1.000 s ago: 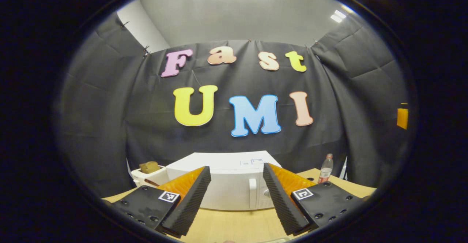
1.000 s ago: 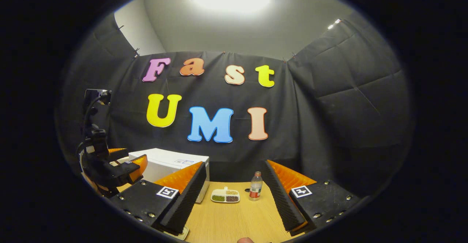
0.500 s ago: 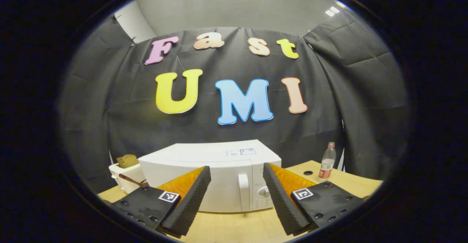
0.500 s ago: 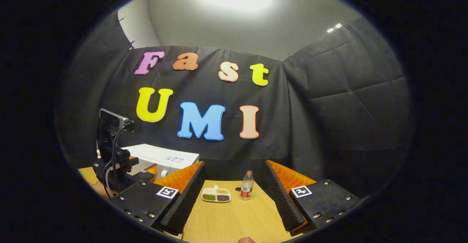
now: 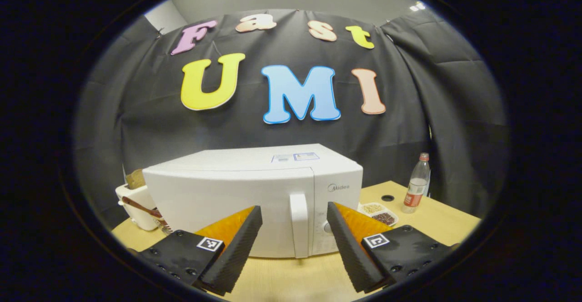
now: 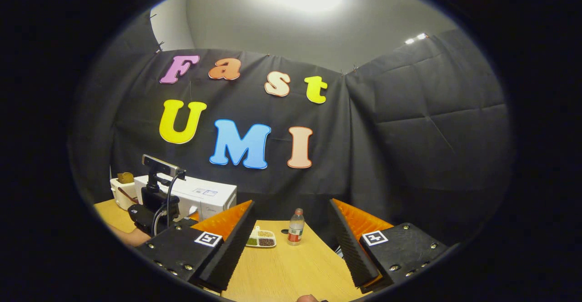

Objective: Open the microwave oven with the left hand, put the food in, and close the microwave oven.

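— Microwave oven sits shut on the table, its door handle framed between the wide-spread fingers of the left gripper.

— So step one, opening?

— Looks so. Next it should close on that handle. Food tray waits beside; right gripper hangs wide, empty.

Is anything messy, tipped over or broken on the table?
Nothing stands out. The microwave oven sits square with its door shut, the bottle stands upright, and the divided food tray lies flat with no spill that I can see. The toaster holds bread. Both grippers hang open, holding nothing.
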### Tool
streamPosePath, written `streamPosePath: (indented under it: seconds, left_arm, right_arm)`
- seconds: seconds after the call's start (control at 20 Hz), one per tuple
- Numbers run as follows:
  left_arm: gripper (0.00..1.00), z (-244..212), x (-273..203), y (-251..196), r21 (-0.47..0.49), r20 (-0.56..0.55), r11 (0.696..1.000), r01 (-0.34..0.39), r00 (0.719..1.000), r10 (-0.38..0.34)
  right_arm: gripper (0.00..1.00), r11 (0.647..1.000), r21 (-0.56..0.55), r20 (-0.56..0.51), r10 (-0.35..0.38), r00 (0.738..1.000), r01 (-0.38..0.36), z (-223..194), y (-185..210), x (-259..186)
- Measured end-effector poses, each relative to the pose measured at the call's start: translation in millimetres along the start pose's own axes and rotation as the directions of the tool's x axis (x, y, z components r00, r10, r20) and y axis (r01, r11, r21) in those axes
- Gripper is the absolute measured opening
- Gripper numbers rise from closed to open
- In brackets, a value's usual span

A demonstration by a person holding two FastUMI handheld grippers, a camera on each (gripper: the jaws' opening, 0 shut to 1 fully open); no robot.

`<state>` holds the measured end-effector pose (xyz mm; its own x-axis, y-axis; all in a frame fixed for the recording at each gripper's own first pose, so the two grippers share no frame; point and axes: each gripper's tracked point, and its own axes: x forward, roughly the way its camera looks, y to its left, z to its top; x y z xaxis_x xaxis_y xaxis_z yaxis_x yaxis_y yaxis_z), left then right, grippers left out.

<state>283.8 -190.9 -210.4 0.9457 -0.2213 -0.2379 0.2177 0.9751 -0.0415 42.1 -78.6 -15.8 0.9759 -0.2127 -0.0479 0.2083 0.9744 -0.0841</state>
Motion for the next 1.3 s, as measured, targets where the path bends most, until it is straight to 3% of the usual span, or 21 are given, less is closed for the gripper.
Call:
streamPosePath:
  seconds: [0.2, 0.35, 0.65, 0.75, 0.9, 1.0, 1.2, 1.3]
  left_arm:
    - [0.93, -23.8, 20.4, -0.8, 0.008, -0.053, 1.000, 0.007, 0.999, -0.007]
    - [0.67, -35.1, 31.6, -2.3, 0.009, -0.071, 1.000, 0.011, 0.997, -0.010]
    - [0.52, -30.1, 35.4, -10.6, 0.031, -0.062, 0.999, 0.026, 0.998, -0.024]
    - [0.37, -32.6, 38.6, -10.5, 0.023, -0.063, 0.999, 0.024, 0.998, -0.023]
    - [0.31, -31.1, 36.7, -10.8, 0.016, -0.079, 0.999, 0.039, 0.996, -0.037]
    - [0.21, -31.7, 35.2, -10.9, 0.033, -0.087, 0.999, 0.030, 0.996, -0.027]
    - [0.16, -40.6, 13.2, -9.4, -0.039, -0.123, 0.999, 0.017, 0.992, -0.022]
    - [0.14, -33.1, -9.1, -4.5, -0.007, -0.073, 0.999, 0.035, 0.997, -0.035]
  right_arm:
    - [0.96, 0.999, -0.016, -0.015, -0.037, 0.999, 0.036, -2.6, -3.0, -6.9]
    - [0.96, 0.998, -0.014, -0.037, -0.062, 0.997, 0.062, -9.5, -5.7, -10.7]
    - [0.96, 0.995, -0.024, -0.033, -0.099, 0.995, 0.099, -5.7, -16.5, -19.3]
    - [0.96, 0.994, -0.021, -0.030, -0.104, 0.994, 0.104, -4.9, -19.1, -22.2]
    - [0.96, 0.994, -0.025, -0.025, -0.105, 0.994, 0.105, -3.2, -22.7, -25.2]
    - [0.96, 0.995, -0.018, -0.019, -0.103, 0.994, 0.103, -1.0, -24.0, -27.6]
    - [0.96, 0.996, -0.012, -0.002, -0.086, 0.996, 0.086, 1.8, -25.7, -31.2]
    - [0.96, 0.998, 0.021, 0.002, -0.066, 0.998, 0.066, 1.9, -23.2, -29.6]
